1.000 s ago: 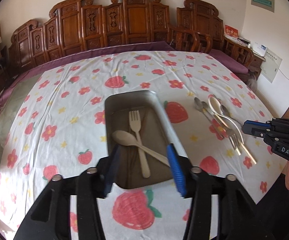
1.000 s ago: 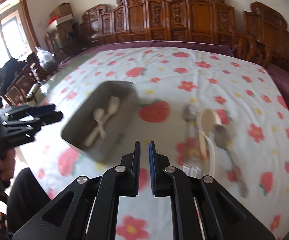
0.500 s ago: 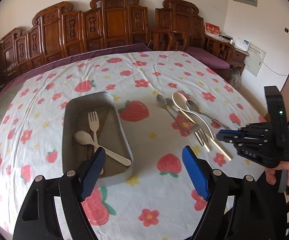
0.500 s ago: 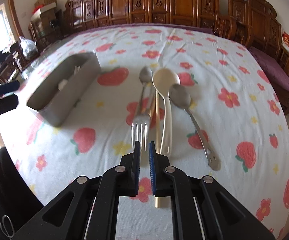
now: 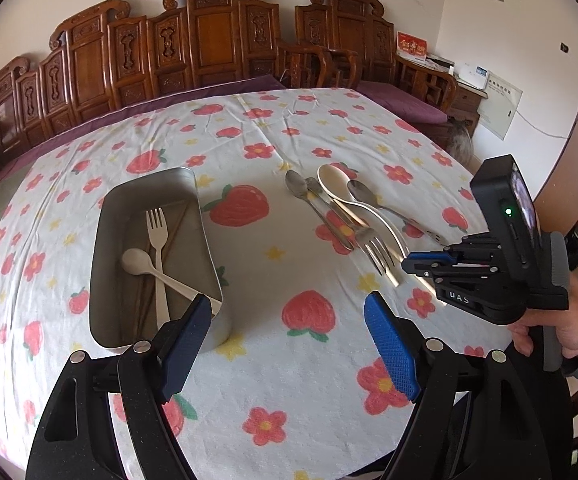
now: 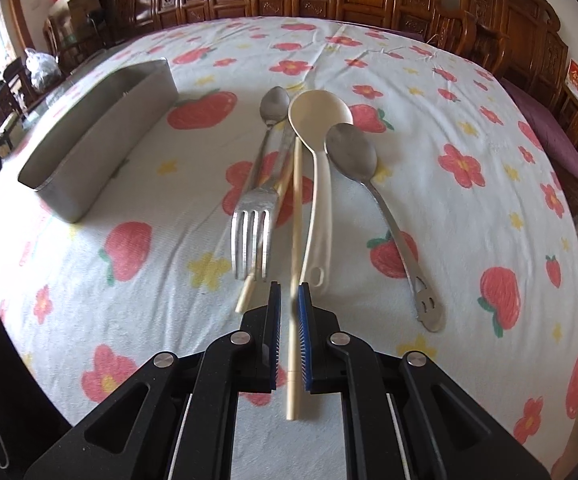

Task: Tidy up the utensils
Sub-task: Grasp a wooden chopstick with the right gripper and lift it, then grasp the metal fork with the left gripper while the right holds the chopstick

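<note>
A metal tray (image 5: 107, 236) holds a cream fork (image 5: 157, 240) and a cream spoon (image 5: 145, 266); it also shows in the right wrist view (image 6: 89, 152). Loose utensils lie to its right: a metal fork (image 6: 255, 216), two metal spoons (image 6: 273, 104) (image 6: 351, 152), a cream ladle spoon (image 6: 319, 116) and cream chopsticks (image 6: 295, 216). My right gripper (image 6: 287, 296) (image 5: 417, 266) is low over the table, its jaws nearly closed around one chopstick lying between them. My left gripper (image 5: 287, 336) is open and empty, near the tray's front right corner.
The round table has a strawberry and flower cloth (image 5: 309, 360). Carved wooden chairs (image 5: 209, 40) ring the far side. A cabinet with papers (image 5: 469, 80) stands at the right wall.
My right gripper has moved forward and down to the utensil pile, and its jaws now straddle a chopstick. My left gripper has swung right and opened wider.
</note>
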